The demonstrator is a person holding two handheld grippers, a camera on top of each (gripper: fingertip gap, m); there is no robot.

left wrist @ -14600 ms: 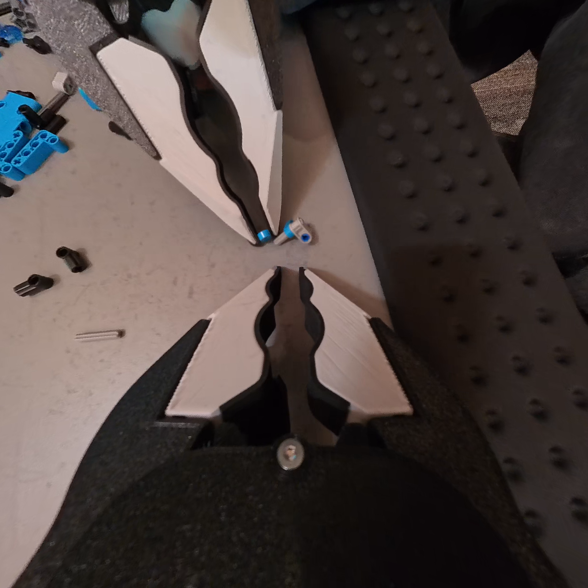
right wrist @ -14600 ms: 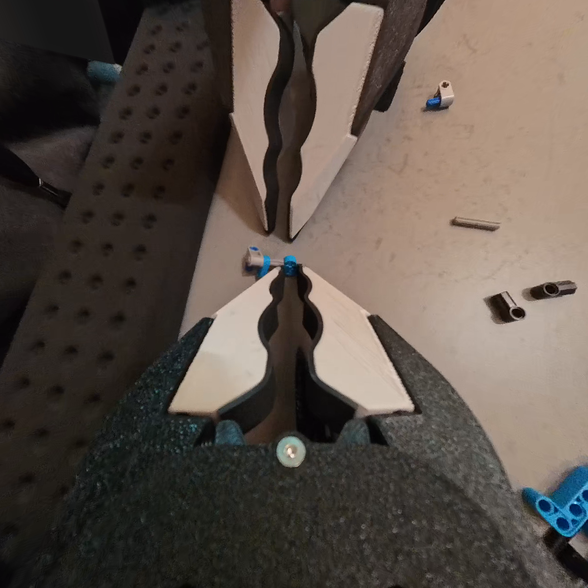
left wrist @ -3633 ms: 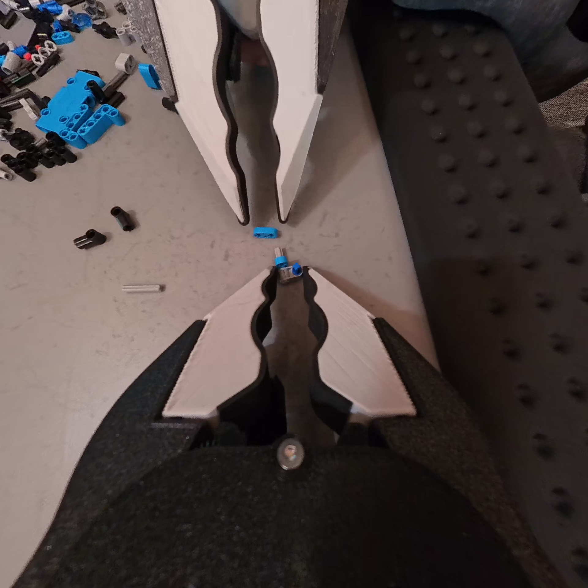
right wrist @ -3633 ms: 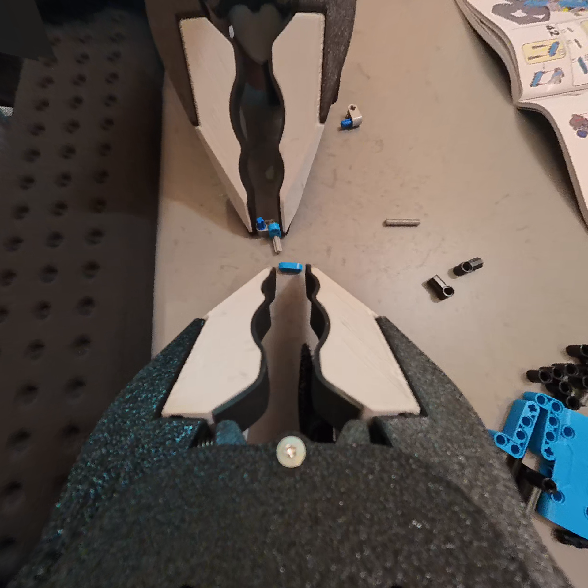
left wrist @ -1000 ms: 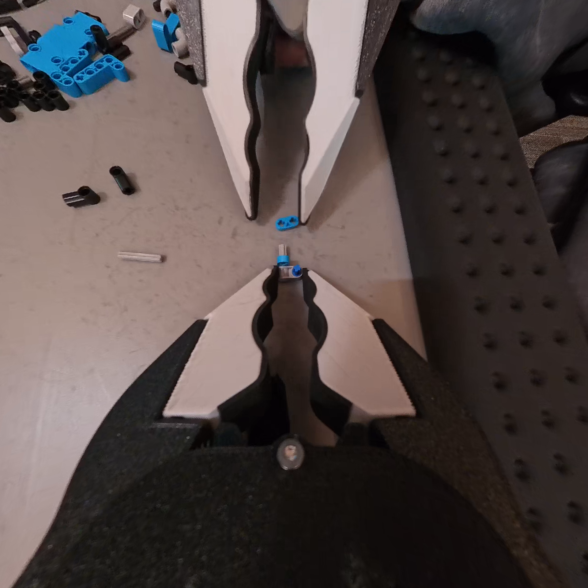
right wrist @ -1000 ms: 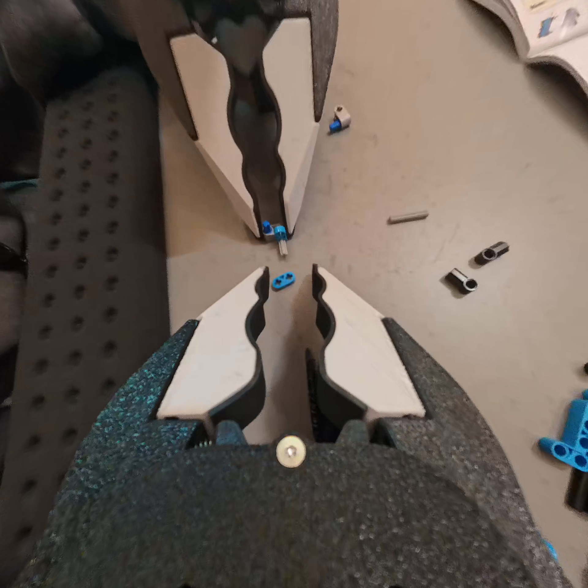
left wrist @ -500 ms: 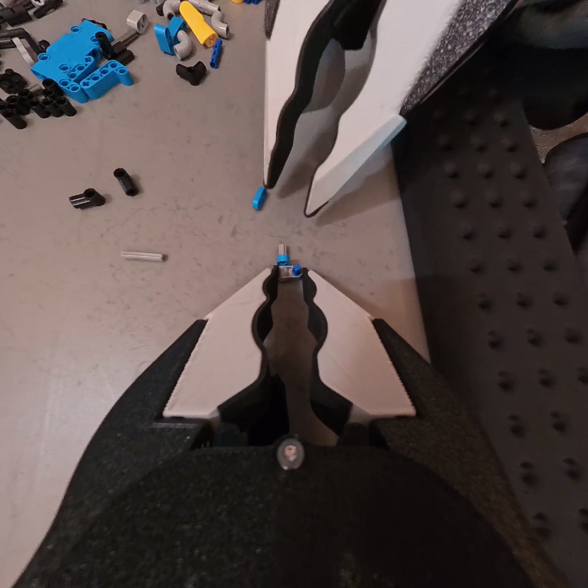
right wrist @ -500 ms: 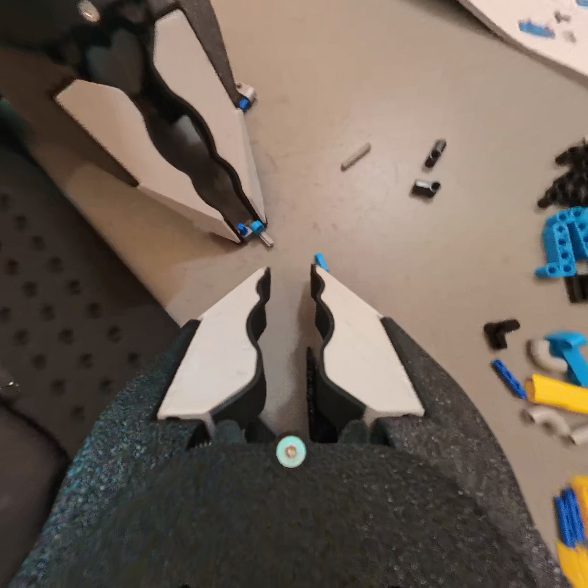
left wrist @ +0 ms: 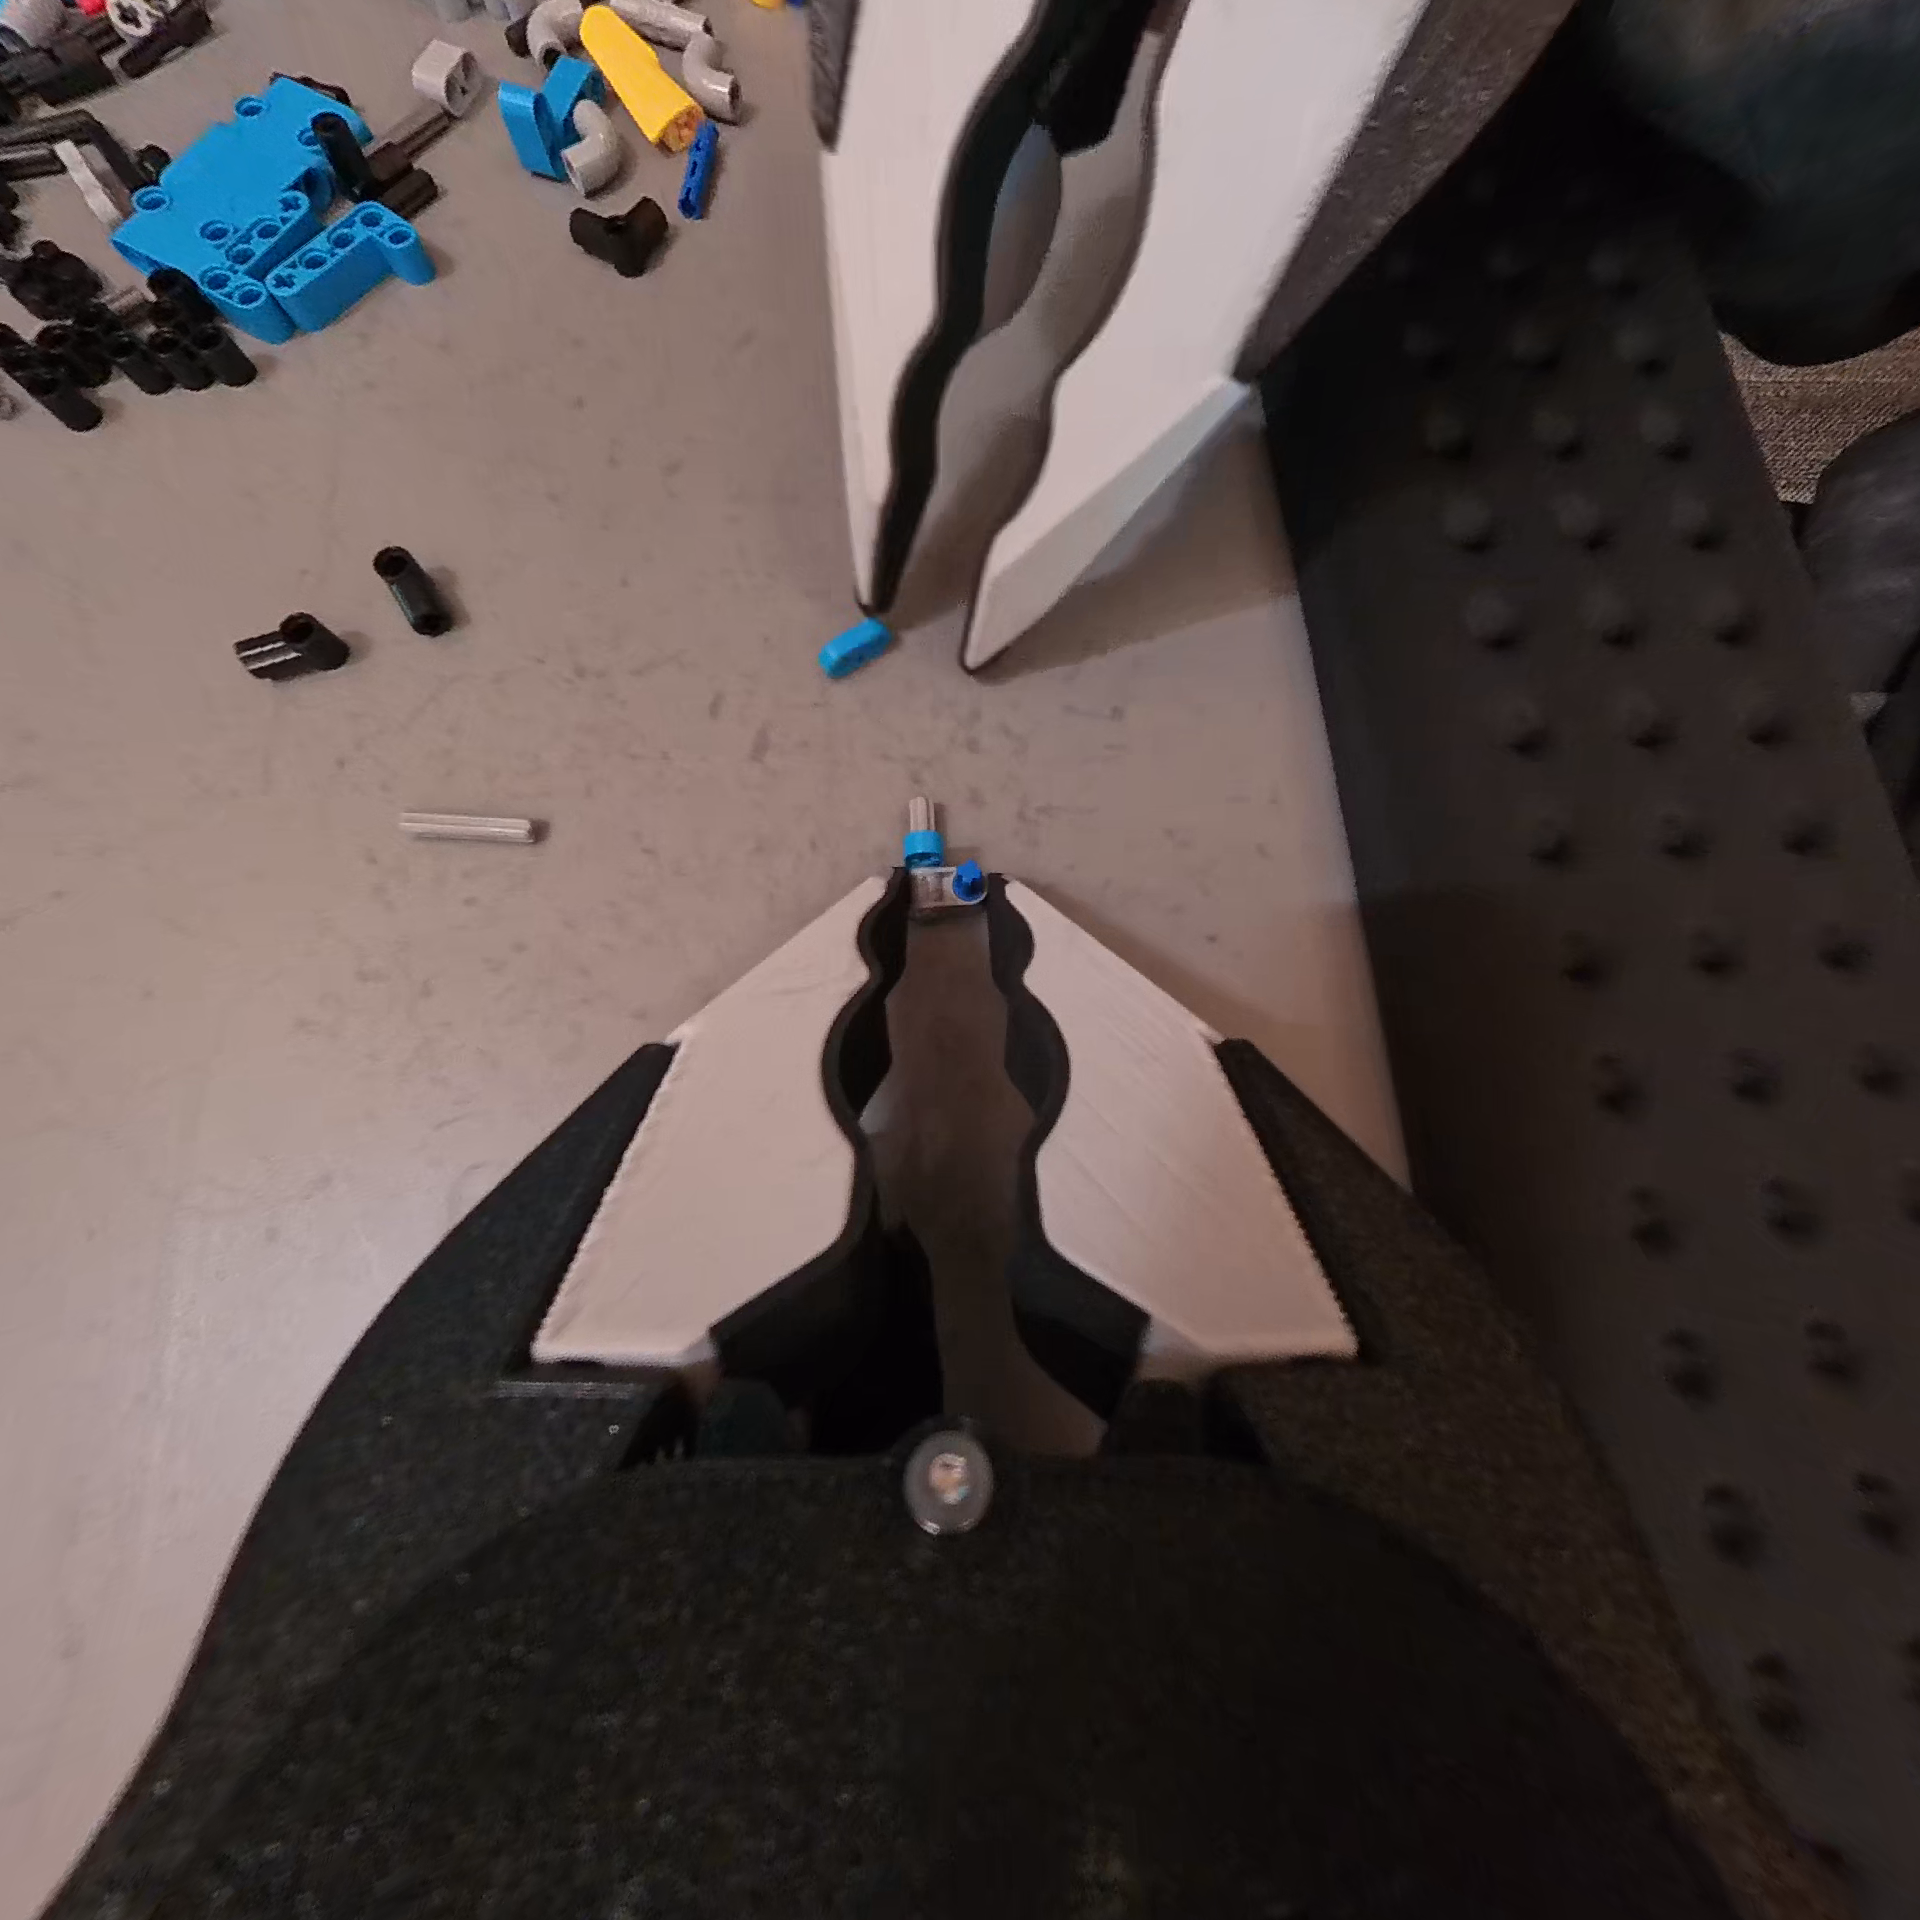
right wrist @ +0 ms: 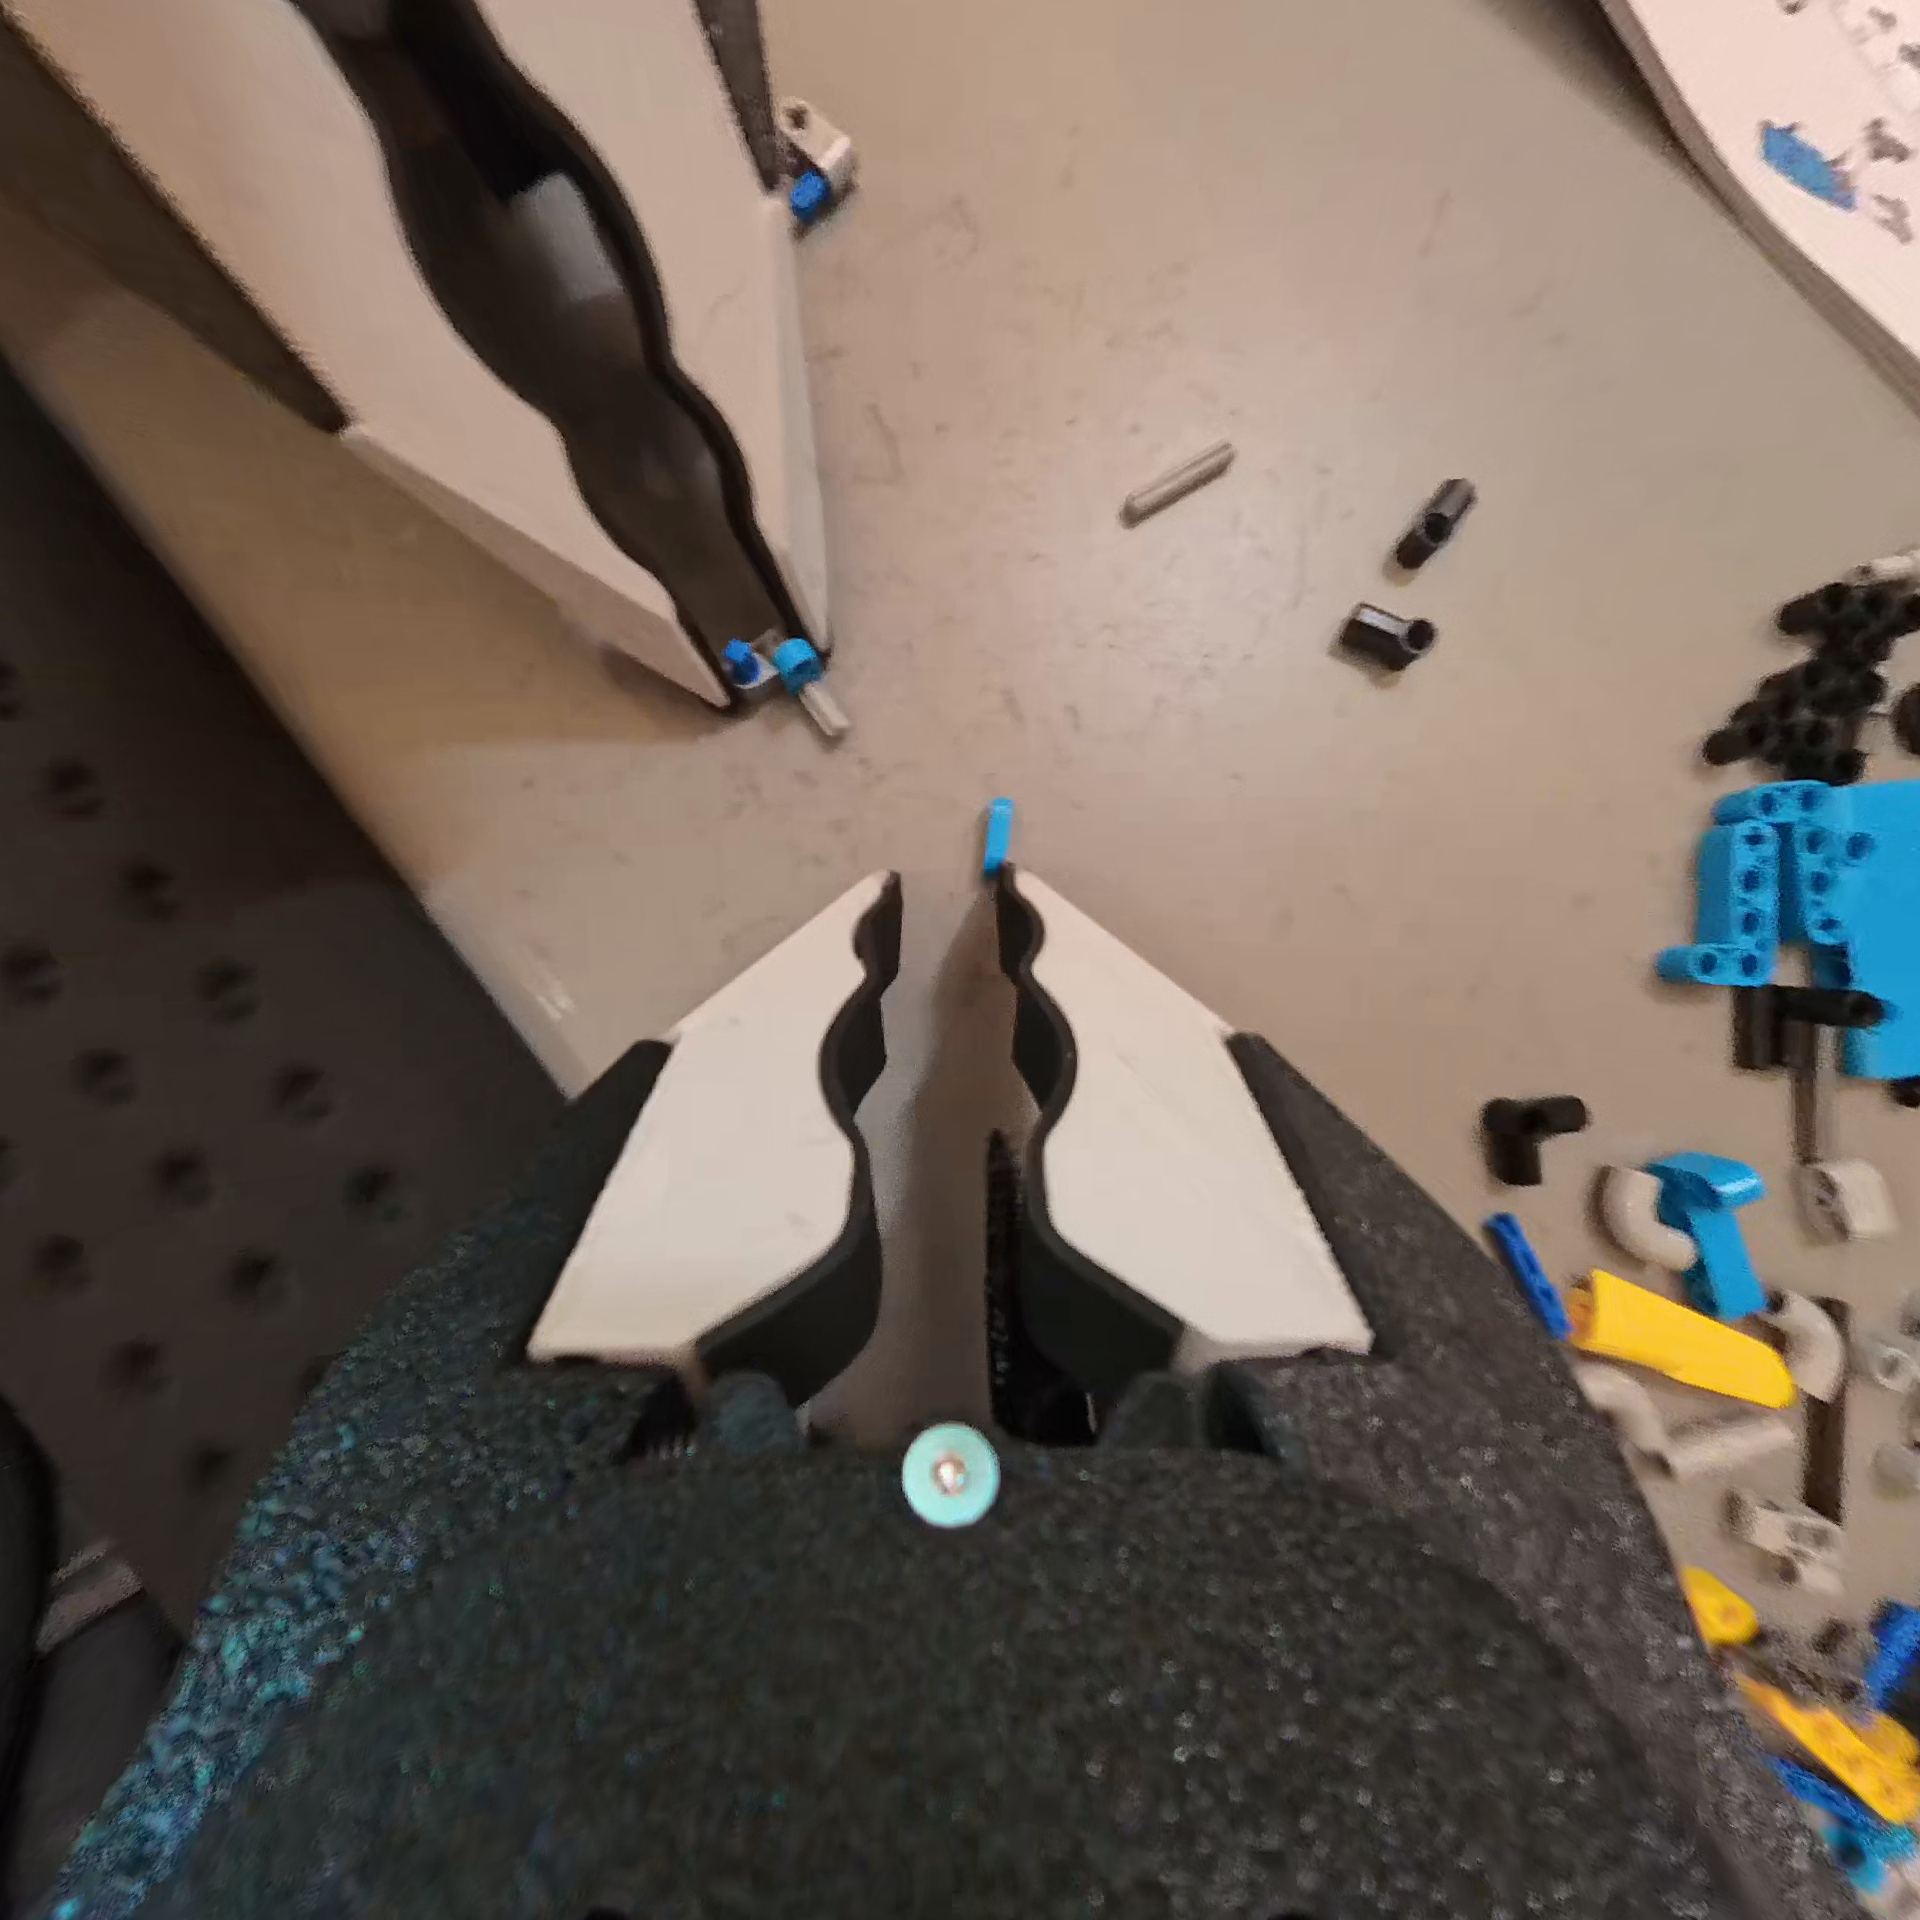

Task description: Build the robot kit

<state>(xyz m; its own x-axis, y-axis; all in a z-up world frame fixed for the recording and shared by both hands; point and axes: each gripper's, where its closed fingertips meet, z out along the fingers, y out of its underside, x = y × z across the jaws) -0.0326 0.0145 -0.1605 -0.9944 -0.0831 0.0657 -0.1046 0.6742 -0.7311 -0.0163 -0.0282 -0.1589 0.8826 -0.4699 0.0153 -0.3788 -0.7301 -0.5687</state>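
While jaws apart, right gripper beside blue link.

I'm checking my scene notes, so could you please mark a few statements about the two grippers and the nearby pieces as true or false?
1. The left gripper is shut on a small grey and blue connector piece. True.
2. The right gripper clamps the small blue link between both fingers. False: it is open, and the link lies on the table by one fingertip.
3. A grey axle lies on the table. True.
4. The yellow piece is held by the left gripper. False: it lies among loose parts.
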